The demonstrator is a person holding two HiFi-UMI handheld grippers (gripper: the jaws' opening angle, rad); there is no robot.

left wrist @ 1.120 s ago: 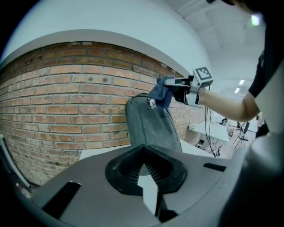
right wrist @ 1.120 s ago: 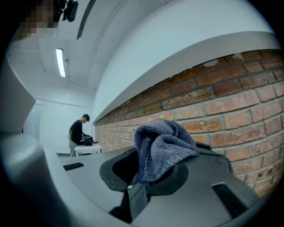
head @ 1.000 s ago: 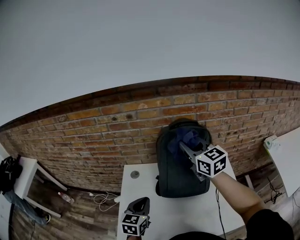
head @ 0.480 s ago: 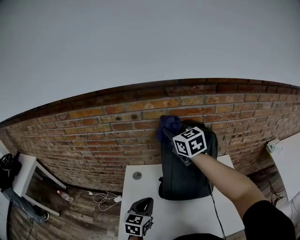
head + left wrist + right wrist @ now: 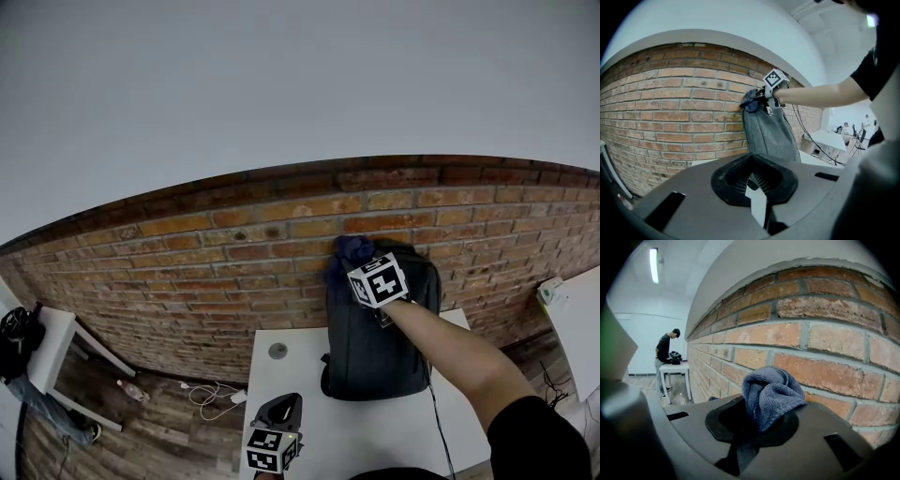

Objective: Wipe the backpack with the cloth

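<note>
Head view has the backpack (image 5: 375, 328) standing upright on the white worktop (image 5: 272, 375), its back leaning on the brick wall (image 5: 187, 262). Its long axis runs straight up and its top points up along the bricks.

My right gripper (image 5: 339, 265) is up at the bag's top left corner. Its fingers are clamped on the bunched blue cloth (image 5: 349, 251), which sticks out past them. The right gripper view shows the wad (image 5: 771, 392) pinched firmly, but it faces bare brick rather than bag fabric. I judge the cloth sits at or just off the corner, and I cannot tell whether it touches the bag.

So nearly all of the backpack lies below and to the right of my right fingers. The next stroke, as I see it, should come down the front along that upright axis, or run rightwards across the top.

My left gripper (image 5: 286, 403) is low at the near edge of the worktop, well apart from the bag. Its finger tips are drawn together with nothing between them. From the left gripper view the backpack (image 5: 768, 136) is ahead and a little to the right. The right hand is plainly the nearer one, so the left could only steady the bag if it tips.
</note>
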